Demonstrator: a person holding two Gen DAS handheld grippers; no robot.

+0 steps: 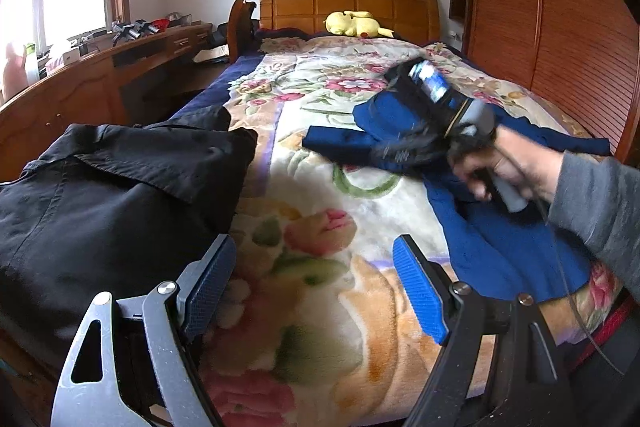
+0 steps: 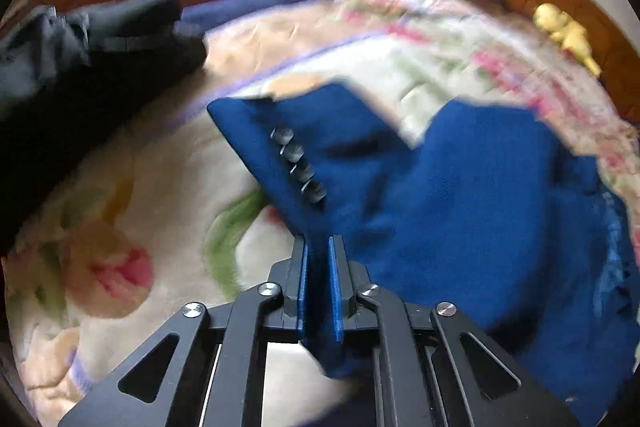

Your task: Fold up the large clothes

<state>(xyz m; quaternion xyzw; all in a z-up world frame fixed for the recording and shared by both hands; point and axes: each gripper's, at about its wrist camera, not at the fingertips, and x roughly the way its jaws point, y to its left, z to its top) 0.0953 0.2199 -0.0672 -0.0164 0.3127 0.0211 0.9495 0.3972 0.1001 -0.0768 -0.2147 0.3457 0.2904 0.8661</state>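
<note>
Could drag the whole blue jacket [image 2: 480,211], sprawled on the bed [image 2: 132,195] ahead of the right claw [image 2: 319,259], into a heap, since clamped only on a thin sleeve edge near the buttons [image 2: 298,165]; left claw [image 1: 314,287] apart, idle.

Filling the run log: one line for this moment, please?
step: grasp sleeve | right gripper: shut on blue jacket | left gripper: open, empty, over floral blanket | black garment: untouched
</note>
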